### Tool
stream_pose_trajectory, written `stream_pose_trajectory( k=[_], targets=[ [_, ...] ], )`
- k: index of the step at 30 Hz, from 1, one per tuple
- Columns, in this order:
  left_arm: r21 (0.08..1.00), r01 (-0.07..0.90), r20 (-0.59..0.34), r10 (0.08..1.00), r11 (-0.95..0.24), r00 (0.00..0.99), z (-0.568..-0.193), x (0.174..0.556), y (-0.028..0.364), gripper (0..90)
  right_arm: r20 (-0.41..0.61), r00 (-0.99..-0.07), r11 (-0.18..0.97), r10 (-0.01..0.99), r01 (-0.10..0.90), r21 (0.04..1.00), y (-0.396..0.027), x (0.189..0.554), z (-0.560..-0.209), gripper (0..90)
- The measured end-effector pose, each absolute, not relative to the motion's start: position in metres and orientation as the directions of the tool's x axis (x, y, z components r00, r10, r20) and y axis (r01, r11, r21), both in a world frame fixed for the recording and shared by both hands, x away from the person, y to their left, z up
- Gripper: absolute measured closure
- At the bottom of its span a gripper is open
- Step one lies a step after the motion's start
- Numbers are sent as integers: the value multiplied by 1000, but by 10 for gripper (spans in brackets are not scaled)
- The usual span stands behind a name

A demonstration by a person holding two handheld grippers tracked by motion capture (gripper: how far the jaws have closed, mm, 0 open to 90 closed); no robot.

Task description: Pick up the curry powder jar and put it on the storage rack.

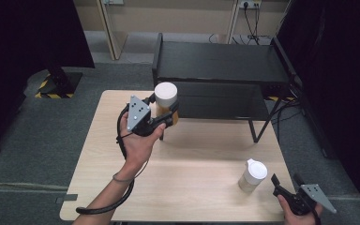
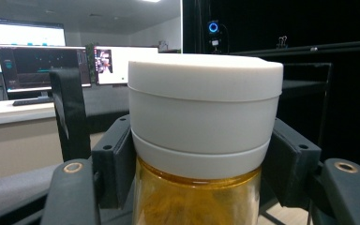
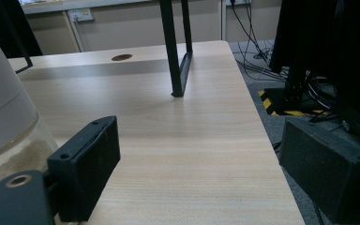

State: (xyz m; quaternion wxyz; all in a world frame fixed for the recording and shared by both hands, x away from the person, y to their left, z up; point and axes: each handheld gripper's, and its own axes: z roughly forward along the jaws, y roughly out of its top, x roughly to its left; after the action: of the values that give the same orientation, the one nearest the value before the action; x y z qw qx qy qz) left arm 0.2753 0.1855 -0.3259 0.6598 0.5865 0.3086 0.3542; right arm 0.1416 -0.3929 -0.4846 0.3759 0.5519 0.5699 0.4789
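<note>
A jar with a white lid and amber contents (image 1: pixel 166 99) hangs above the far left part of the wooden table (image 1: pixel 197 154). My left gripper (image 1: pixel 168 116) is shut on it just below the lid. In the left gripper view the jar (image 2: pixel 205 108) stands upright between the two black pads (image 2: pixel 115 164). A second jar (image 1: pixel 252 176), white-capped with pale contents, stands on the table at the front right. My right gripper (image 1: pixel 286 181) is just to its right, open with nothing between its jaws. In the right gripper view (image 3: pixel 206 164) that jar (image 3: pixel 0 117) is at the left edge, outside the jaws.
A black two-tier metal rack (image 1: pixel 215 61) stands across the back of the table, one leg (image 3: pixel 176 51) coming down on the tabletop. Grey carpet surrounds the table, and cables lie on the floor at the right (image 1: pixel 290 105).
</note>
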Motion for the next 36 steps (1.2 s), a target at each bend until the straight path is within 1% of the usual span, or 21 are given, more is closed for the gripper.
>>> stream_pose_trajectory(
  k=[36],
  targets=[
    [980,-179,27,845,82,534,-255,287,171,348,110,-108,-78,988,267,960,-394,141,-485,130]
  ],
)
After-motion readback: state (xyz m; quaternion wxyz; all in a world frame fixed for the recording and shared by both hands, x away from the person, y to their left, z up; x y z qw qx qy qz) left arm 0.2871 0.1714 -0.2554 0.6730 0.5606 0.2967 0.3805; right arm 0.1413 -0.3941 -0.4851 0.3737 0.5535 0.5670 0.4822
